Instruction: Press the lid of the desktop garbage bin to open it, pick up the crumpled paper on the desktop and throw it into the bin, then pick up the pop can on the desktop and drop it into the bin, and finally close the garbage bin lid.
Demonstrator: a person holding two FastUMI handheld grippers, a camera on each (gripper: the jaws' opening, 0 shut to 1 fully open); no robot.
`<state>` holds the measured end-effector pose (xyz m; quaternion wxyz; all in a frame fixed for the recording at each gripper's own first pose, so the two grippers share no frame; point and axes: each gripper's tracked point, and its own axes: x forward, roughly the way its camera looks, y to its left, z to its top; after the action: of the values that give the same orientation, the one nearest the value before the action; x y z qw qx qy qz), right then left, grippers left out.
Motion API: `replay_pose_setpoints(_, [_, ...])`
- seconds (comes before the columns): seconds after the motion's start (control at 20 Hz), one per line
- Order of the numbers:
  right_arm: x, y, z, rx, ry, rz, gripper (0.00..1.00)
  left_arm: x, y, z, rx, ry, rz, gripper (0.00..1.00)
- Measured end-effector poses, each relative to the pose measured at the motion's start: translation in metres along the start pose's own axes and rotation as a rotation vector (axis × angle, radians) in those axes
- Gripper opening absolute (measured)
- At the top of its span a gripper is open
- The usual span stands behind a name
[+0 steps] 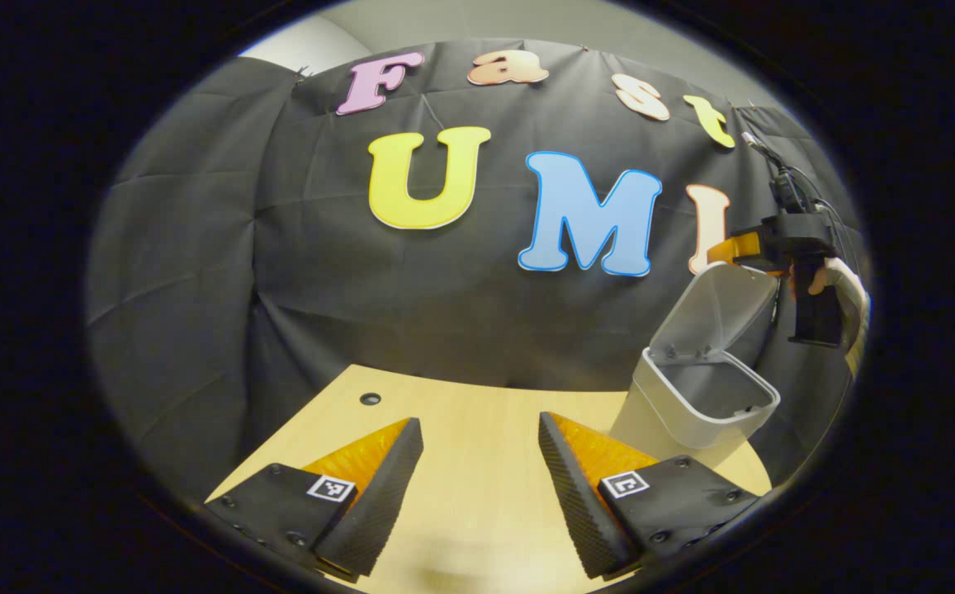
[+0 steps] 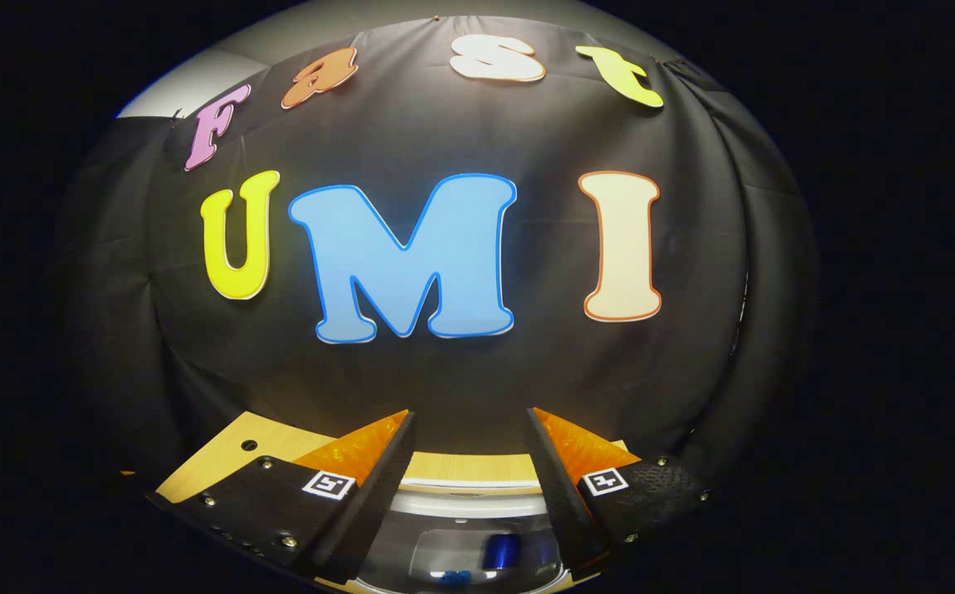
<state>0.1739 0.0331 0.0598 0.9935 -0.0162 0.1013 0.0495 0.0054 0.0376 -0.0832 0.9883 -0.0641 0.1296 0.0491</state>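
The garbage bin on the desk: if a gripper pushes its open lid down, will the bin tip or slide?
The garbage bin looks like thin, light plastic, so it may slide on the smooth wooden desk. Its open lid stands tall at the back; a sideways push there could probably tip it. The right gripper hovers near the lid's top, so a downward press seems safer.

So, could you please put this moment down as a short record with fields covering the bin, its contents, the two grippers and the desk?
bin: grey plastic desktop garbage bin at the far right of the light wooden desk
lid: grey hinged lid open, tilted up and back
contents: something blue inside, seen from above; too blurred to identify
left gripper: open, holding nothing, low over the desk
right gripper: open, holding nothing, above the bin mouth
hand: holds the right gripper by the lid's top edge
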Motion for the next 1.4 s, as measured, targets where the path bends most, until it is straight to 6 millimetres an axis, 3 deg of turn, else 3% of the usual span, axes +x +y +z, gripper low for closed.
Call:
replay_pose_setpoints(0.4, [-0.025, 0.003, -0.073, -0.008, 0.162, 0.002, 0.85, -0.009, -0.006, -0.007, 0.000, 0.003, -0.014, 0.94])
replay_pose_setpoints(0.75, [-0.037, 0.006, -0.122, 0.007, 0.248, -0.012, 0.97, -0.009, -0.016, -0.013, 0.013, 0.010, -0.047, 0.92])
replay_pose_setpoints(1.05, [-0.040, 0.010, -0.148, -0.006, 0.300, -0.004, 0.97, -0.006, -0.019, -0.015, 0.014, 0.016, -0.056, 0.94])
replay_pose_setpoints(1.4, [-0.041, 0.009, -0.149, 0.001, 0.285, -0.007, 0.97, -0.003, -0.019, -0.018, 0.010, 0.026, -0.059, 0.92])
